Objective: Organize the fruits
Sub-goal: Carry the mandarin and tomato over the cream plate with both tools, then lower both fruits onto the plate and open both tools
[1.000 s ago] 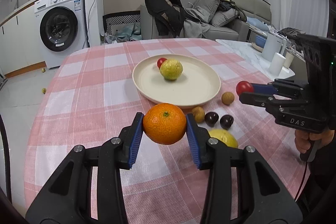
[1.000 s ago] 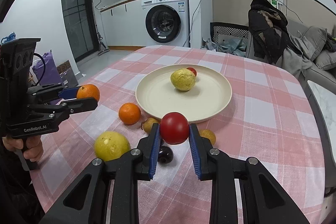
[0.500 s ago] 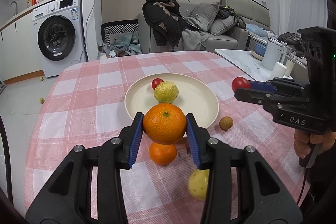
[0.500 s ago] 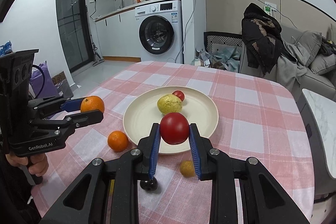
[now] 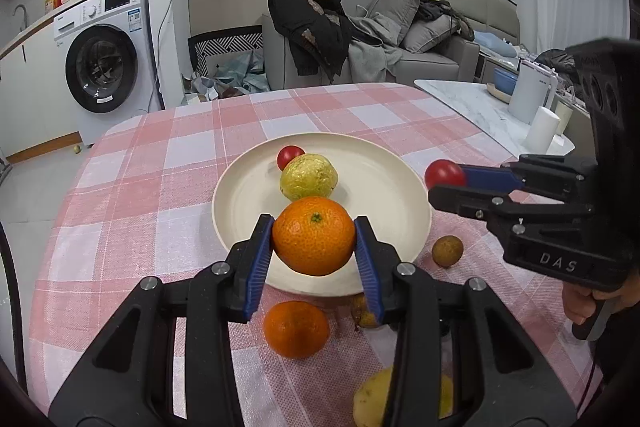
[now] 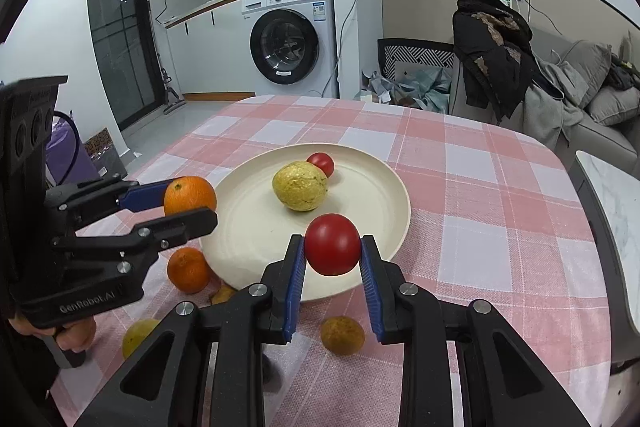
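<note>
On the plate (image 5: 248, 195) so far: two fruits only, a yellow-green lumpy fruit (image 5: 308, 177) and a small red fruit (image 5: 290, 155) touching it on the far side. Rest of the dish is bare.

Your left gripper (image 5: 314, 247) is clamped on an orange (image 5: 314, 241), both blue pads pressed against its sides. It hangs over the near rim of the plate, clear of the surface, just in front of the yellow-green fruit. My read: one short drop and release puts it down.

Your right gripper (image 6: 332, 253) is closed nearly all the way on a red tomato-like fruit (image 6: 332, 243), pads touching it left and right. It sits above the near-right part of the plate, near the yellow-green fruit but apart from it. Also a carry, not yet a placement.

Left on the checked tablecloth (image 5: 132, 163), all near the plate's front edge:
- second orange (image 5: 296, 329), just off the rim
- small brown round fruit (image 5: 447, 250), beside the rim on your right
- yellow fruit (image 5: 376, 397), partly hidden behind your left gripper's finger
- another small brownish fruit (image 5: 362, 309), mostly hidden, can't identify it

Judgement: under half done. Two placed, two in the air, at least four on the cloth. Watch spacing when you release; both carried fruits are round and could roll into the ones already down.
</note>
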`<state>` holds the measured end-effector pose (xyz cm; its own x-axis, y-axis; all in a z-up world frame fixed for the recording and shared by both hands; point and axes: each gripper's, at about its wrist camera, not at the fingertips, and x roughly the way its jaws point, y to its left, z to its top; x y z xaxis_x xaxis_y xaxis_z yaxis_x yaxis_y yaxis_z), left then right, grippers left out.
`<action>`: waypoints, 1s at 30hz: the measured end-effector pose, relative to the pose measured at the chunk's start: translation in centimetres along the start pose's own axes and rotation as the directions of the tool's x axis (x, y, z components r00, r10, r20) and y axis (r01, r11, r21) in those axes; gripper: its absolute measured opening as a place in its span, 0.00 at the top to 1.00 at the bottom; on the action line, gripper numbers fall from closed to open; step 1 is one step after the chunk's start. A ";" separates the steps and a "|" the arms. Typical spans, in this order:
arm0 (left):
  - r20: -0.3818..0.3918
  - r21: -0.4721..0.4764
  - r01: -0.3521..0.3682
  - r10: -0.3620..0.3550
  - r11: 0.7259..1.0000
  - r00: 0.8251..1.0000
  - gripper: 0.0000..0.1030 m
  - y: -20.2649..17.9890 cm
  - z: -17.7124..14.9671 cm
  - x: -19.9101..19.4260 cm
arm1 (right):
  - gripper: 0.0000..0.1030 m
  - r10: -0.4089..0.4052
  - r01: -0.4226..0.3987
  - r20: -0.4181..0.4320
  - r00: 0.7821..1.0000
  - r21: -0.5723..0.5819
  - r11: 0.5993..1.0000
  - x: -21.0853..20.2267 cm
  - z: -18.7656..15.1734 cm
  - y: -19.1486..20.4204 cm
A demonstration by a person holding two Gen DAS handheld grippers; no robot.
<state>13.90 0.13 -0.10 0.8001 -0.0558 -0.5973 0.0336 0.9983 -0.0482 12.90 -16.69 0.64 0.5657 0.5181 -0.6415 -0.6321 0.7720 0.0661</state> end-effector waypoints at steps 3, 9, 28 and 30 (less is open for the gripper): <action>-0.012 0.000 -0.002 0.002 1.000 1.000 0.64 0.1 0.0 0.8 | 0.73 -0.002 0.002 -0.008 1.000 0.015 1.000 0.6 0.0 -0.3; -0.043 -0.004 -0.002 0.002 1.000 0.999 0.64 0.6 -0.5 2.1 | 0.73 -0.008 0.009 -0.036 0.999 0.016 1.000 1.7 -0.5 -0.5; -0.088 0.001 0.000 0.000 1.000 0.996 0.64 0.7 -1.2 3.6 | 0.71 -0.006 0.007 -0.062 0.998 0.003 1.000 2.8 -1.1 -0.2; -0.078 0.000 -0.005 0.005 1.000 0.997 0.64 0.8 -1.1 3.2 | 0.70 -0.008 0.009 -0.055 0.998 0.004 1.000 2.6 -1.1 -0.3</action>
<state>15.81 0.71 -2.94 0.7511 -0.0521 -0.6582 0.0300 0.9985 -0.0449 13.95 -15.98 -1.89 0.5409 0.4904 -0.6833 -0.6253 0.7778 0.0633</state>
